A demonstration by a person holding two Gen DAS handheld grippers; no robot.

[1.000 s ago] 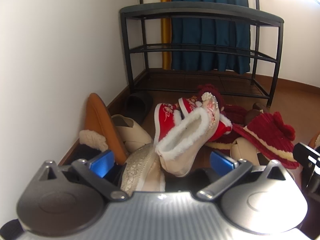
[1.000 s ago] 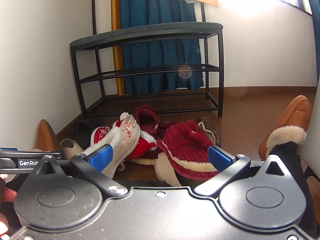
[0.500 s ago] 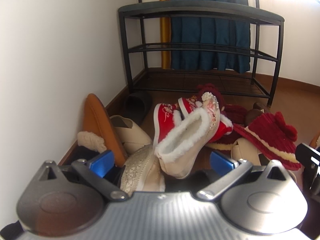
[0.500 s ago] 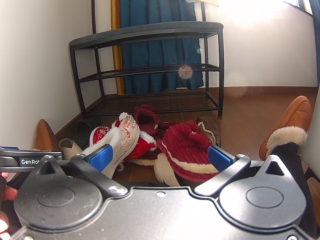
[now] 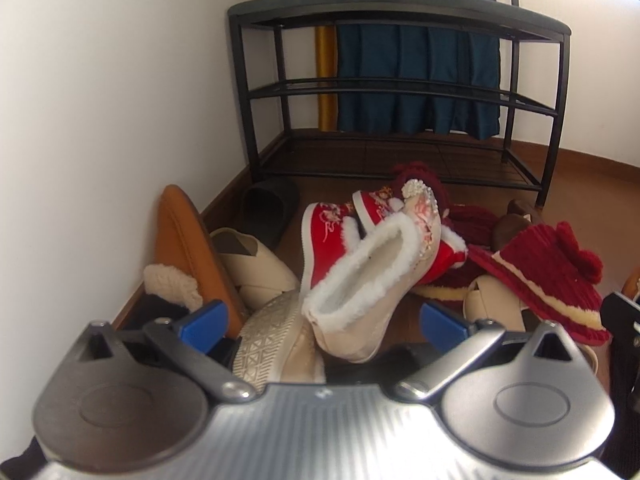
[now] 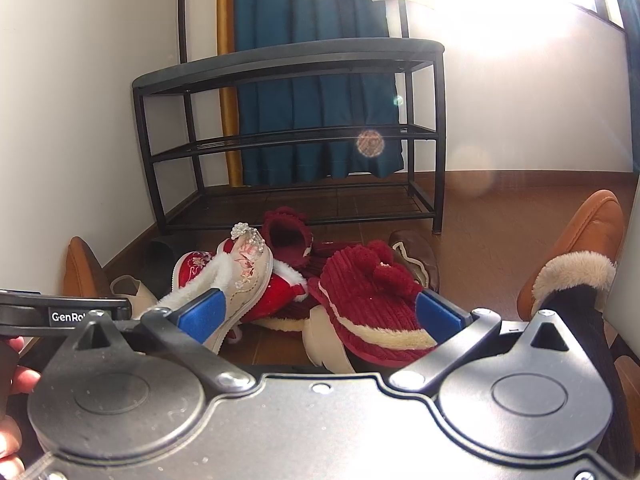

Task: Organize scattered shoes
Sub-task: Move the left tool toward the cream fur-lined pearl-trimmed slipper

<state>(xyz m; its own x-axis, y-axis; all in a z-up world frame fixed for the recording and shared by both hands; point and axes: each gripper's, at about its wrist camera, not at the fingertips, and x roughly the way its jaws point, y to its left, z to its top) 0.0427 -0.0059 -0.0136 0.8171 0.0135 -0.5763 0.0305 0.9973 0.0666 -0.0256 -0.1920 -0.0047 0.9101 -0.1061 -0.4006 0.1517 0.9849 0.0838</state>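
The three tiers of the black shoe rack (image 6: 288, 136) are left bare, so each can be entered from the front between its side posts. The floor before it is blocked by a heap: a cream fur-lined shoe (image 5: 372, 276), red embroidered shoes (image 5: 332, 236) and dark red corduroy slippers (image 6: 360, 300). The left flank is closed by the white wall (image 5: 100, 120). Bare brown floor (image 6: 500, 220) is kept open on the right, short of a tan fleece-lined boot (image 6: 576, 252).
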